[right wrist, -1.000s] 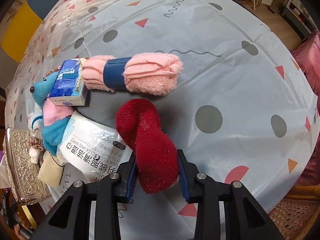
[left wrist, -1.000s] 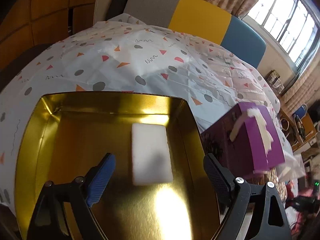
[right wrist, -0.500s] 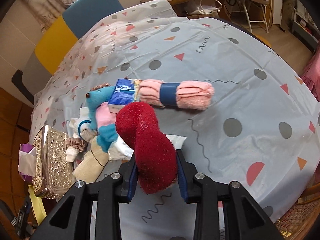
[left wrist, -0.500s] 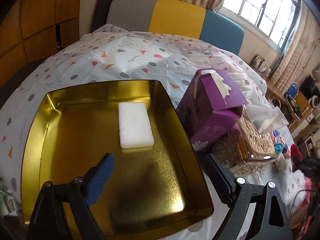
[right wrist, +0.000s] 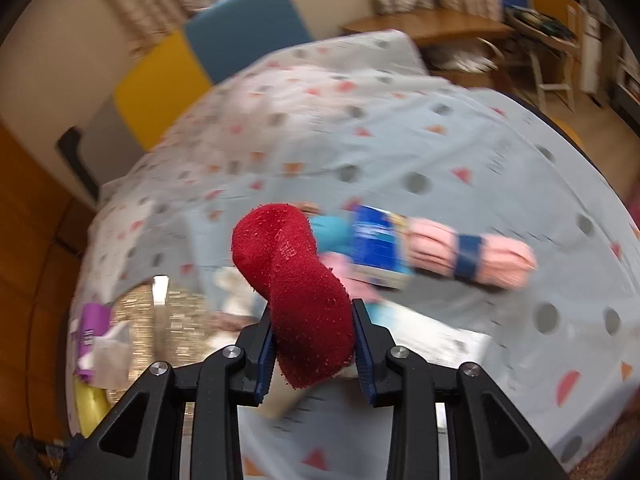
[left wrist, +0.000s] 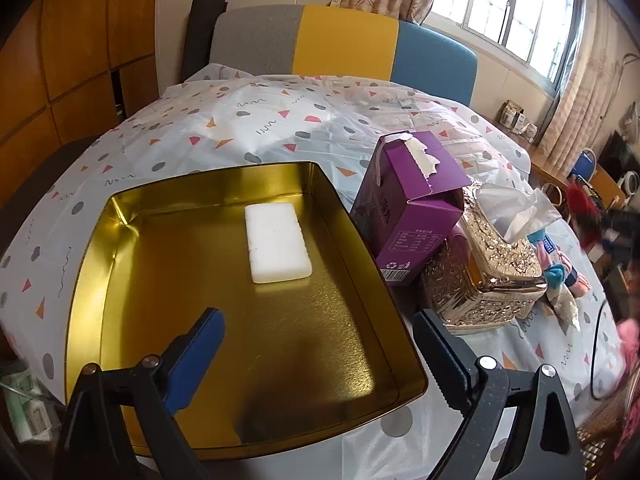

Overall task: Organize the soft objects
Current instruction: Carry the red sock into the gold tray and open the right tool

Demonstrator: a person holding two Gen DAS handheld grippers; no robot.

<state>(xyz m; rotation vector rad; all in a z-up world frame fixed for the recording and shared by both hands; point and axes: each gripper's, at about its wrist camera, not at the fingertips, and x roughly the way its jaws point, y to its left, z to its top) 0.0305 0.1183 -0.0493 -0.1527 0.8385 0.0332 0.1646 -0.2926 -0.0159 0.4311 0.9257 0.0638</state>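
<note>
Lifted since earlier: red sock (right wrist: 304, 292), pinched by right gripper (right wrist: 314, 350) jaws above the desk (right wrist: 500, 152) | motion blur smears toys behind | left gripper (left wrist: 320, 354) jaws opening, empty, over gold tray (left wrist: 92, 264) holding white sponge (left wrist: 278, 242)

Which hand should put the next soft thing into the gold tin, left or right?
Right, probably. The right gripper is already shut on the red sock. The left gripper is over the gold tin, its jaws opening with nothing between them, and only the white sponge lies inside.
</note>
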